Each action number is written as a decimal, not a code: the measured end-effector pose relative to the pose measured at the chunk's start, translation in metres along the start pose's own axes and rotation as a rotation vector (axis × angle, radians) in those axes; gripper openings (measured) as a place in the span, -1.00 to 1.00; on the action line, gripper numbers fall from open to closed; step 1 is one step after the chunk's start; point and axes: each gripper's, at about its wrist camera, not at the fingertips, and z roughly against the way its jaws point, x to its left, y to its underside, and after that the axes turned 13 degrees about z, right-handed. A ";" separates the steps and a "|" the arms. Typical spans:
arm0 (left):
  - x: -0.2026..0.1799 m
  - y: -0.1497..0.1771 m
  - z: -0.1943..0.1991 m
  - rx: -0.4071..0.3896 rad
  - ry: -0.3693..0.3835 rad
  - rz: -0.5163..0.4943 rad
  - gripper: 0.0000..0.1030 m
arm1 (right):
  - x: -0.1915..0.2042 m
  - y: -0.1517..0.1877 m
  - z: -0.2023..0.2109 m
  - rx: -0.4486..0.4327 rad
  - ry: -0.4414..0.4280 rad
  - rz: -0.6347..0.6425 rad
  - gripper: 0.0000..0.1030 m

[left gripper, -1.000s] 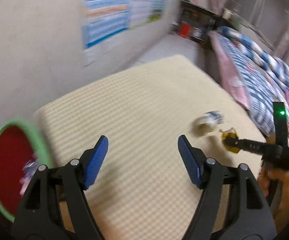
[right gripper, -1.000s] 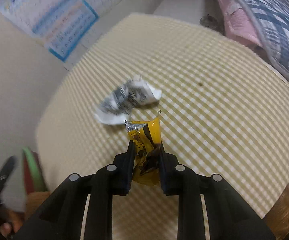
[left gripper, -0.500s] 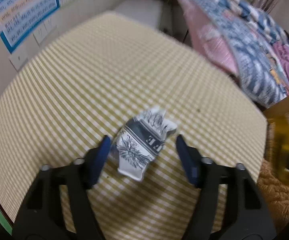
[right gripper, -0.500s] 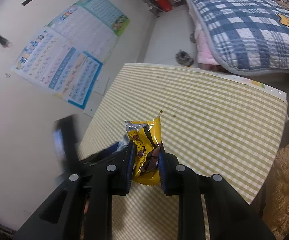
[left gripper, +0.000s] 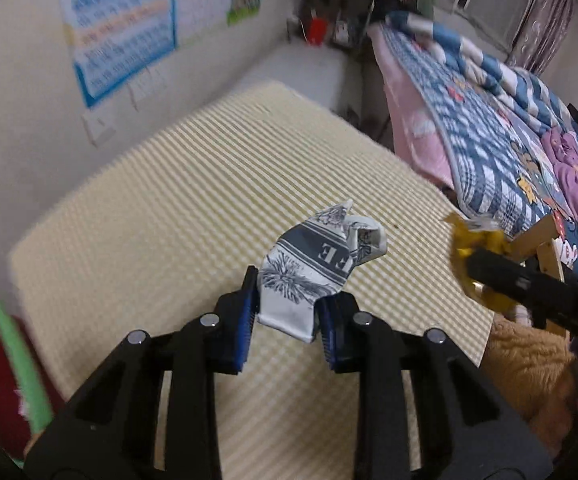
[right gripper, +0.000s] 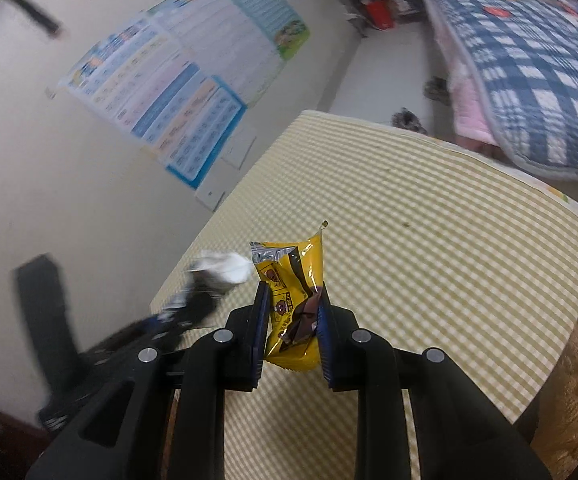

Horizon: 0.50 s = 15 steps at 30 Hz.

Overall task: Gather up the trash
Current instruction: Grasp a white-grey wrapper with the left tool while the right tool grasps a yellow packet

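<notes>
My left gripper (left gripper: 287,312) is shut on a crumpled white and grey paper wrapper (left gripper: 317,264) and holds it above the yellow checked table (left gripper: 177,200). My right gripper (right gripper: 291,320) is shut on a yellow snack wrapper (right gripper: 293,296), also lifted over the table (right gripper: 429,220). In the left wrist view the right gripper (left gripper: 477,268) shows at the right with the yellow wrapper (left gripper: 469,236). In the right wrist view the left gripper and its white wrapper (right gripper: 221,270) show blurred at the left.
A red bin with a green rim (left gripper: 13,356) stands at the table's left, with some trash in it. A wall with posters (right gripper: 193,76) is behind the table. A bed with a blue plaid quilt (left gripper: 501,128) lies to the right. A tan fluffy rug (right gripper: 577,380) is below.
My left gripper has closed on the white paper wrapper and lifted it off the table. My right gripper keeps the yellow wrapper and stays raised.
</notes>
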 end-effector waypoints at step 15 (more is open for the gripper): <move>0.062 0.030 0.096 -0.164 -0.089 0.085 -0.46 | 0.087 0.033 -0.027 0.049 -0.025 0.227 -0.56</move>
